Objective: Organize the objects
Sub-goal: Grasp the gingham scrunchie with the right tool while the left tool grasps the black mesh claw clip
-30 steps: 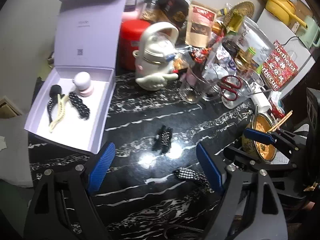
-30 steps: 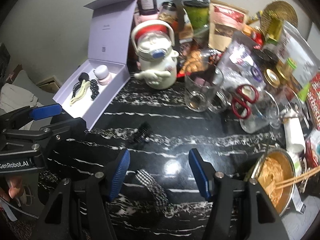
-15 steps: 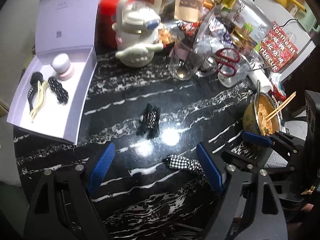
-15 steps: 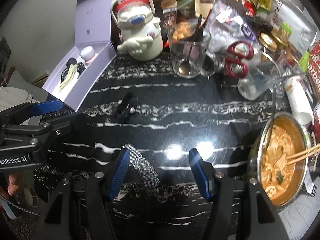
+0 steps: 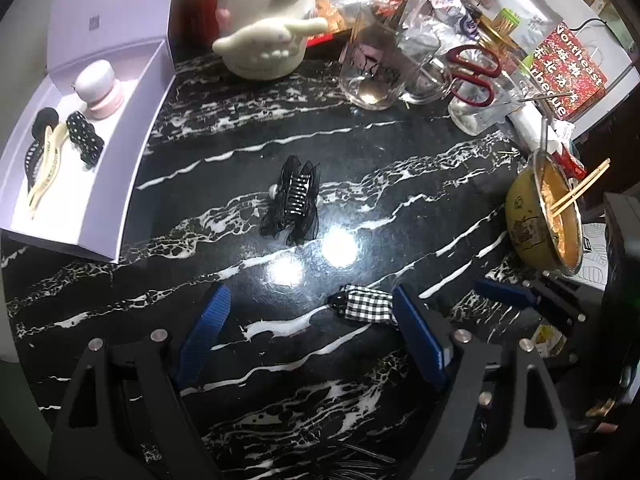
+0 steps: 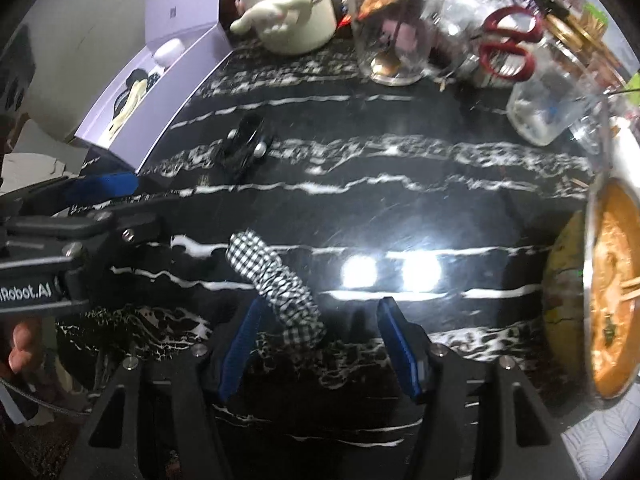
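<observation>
A black lace hair clip (image 5: pixel 294 200) lies mid-table; it also shows in the right wrist view (image 6: pixel 244 146). A black-and-white checked hair clip (image 5: pixel 366 308) lies near my left gripper's right finger and partly between my right gripper's fingers (image 6: pixel 280 284). My left gripper (image 5: pixel 310 320) is open and empty, low over the table. My right gripper (image 6: pixel 316 330) is open, with the checked clip's near end between its jaws. The open lilac box (image 5: pixel 124 168) at the left holds several hair accessories and a small pink jar (image 5: pixel 98 88).
A white character kettle (image 5: pixel 268 28), a glass mug (image 5: pixel 374 68), a jar with red scissors (image 5: pixel 476 76) and snack packets crowd the far edge. A bowl of noodles with chopsticks (image 5: pixel 556 212) stands at the right. The table is black marble (image 5: pixel 240 112).
Both grippers have dropped lower and moved forward over the table. The checked clip now lies between the right gripper's fingers; the lace clip is nearer the left gripper.
</observation>
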A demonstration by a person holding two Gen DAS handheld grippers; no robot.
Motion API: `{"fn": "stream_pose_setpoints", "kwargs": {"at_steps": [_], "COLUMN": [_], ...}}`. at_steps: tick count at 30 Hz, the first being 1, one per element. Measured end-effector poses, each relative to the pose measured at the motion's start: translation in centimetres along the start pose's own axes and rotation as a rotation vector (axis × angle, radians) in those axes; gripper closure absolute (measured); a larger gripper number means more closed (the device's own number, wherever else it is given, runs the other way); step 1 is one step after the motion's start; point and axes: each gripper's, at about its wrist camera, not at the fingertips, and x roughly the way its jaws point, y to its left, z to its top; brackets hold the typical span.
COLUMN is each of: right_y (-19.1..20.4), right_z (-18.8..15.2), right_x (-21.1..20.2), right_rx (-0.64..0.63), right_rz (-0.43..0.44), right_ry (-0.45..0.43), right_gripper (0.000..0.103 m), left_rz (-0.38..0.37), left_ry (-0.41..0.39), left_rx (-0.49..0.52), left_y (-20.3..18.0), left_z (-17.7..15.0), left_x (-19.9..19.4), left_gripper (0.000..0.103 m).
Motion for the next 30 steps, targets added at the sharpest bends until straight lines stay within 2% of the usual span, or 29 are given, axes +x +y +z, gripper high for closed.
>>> {"fn": "stream_pose_setpoints", "kwargs": {"at_steps": [10,14,17,24,30], "right_y": [-0.4,-0.8,-1.0,-2.6,-4.7], "right_z": [0.7,1.5,2.0,3.6,4.5], "right_x": [2.1,2.6,3.0,3.0,3.4], "right_rx": [-0.005,-0.014,-0.02,0.004,0.05], "right_rz": [0.054,0.076,0.09,0.06,0.02], "right_ry": [0.001,0.005,0.01,-0.009,-0.002], "right_gripper": [0.042,0.052,0.054,0.068,0.069], "left_rz": [-0.012,-0.012,-0.013,-0.009,0.014], "left_ry": [0.031,0.041,0.04,0.034,0.033], "left_rx": [-0.024,-0.019,-0.016,-0.006,0.005], "left_y": [0.9,0.8,0.7,0.5,0.7], "left_z": [0.9,1.8,2.7,4.6,5.6], "left_x": [2.7,3.7,4.2,5.5,6.7], "left_gripper": [0.02,0.02,0.02,0.02,0.02]}}
